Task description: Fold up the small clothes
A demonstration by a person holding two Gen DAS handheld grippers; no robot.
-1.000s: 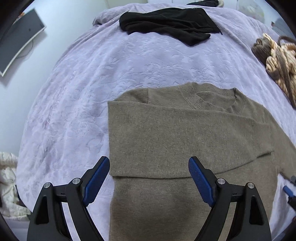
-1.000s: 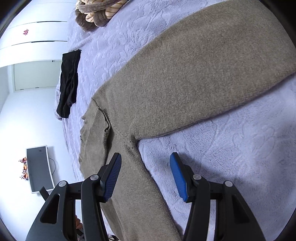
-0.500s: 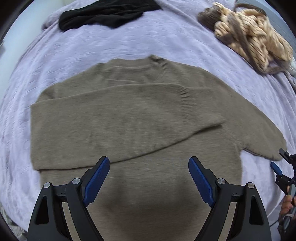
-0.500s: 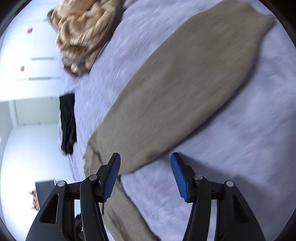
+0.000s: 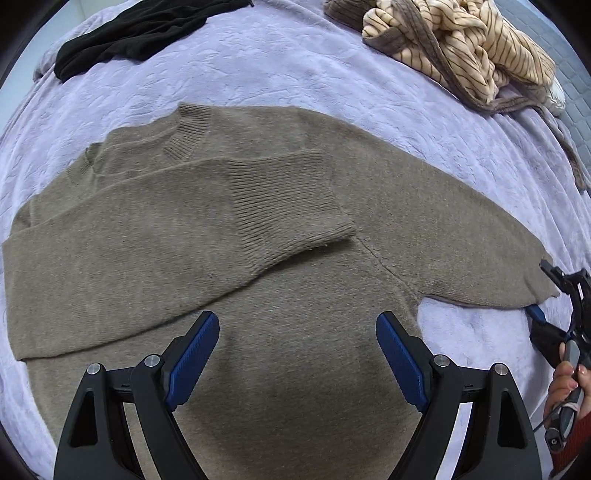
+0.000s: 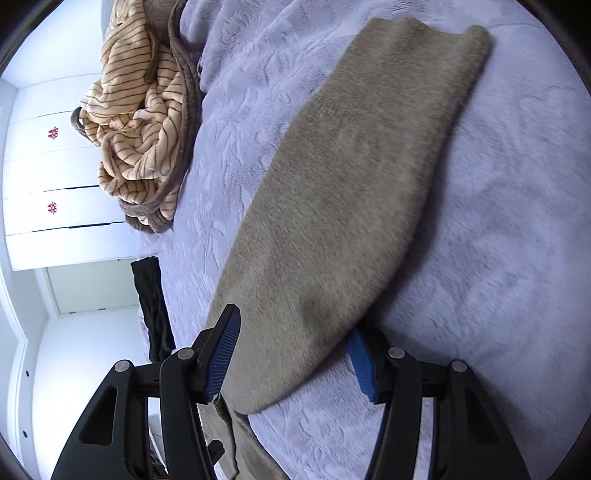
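An olive-brown knitted sweater [image 5: 303, 280] lies flat on a lavender bedspread [image 5: 280, 66]. One sleeve is folded across its chest, with the ribbed cuff [image 5: 288, 199] near the middle. The other sleeve [image 5: 472, 243] stretches out to the right. My left gripper [image 5: 297, 354] hovers open over the sweater's lower body with nothing between its blue pads. My right gripper [image 5: 543, 291] is by that sleeve's end, held by a hand [image 5: 565, 380]. In the right wrist view the outstretched sleeve [image 6: 351, 206] runs between the open right gripper's [image 6: 293, 360] fingers. It hides part of one pad [image 6: 364, 369].
A black garment [image 5: 129, 33] lies at the far left of the bed. A crumpled cream striped garment with brown trim [image 5: 461, 48] lies at the far right. White wardrobe doors [image 6: 48, 173] stand beyond the bed in the right wrist view.
The left view has swung right across the sweater, bringing the folded cuff and the outstretched sleeve into sight. The right gripper has rolled and moved from the armpit until the sleeve lies between its fingers.
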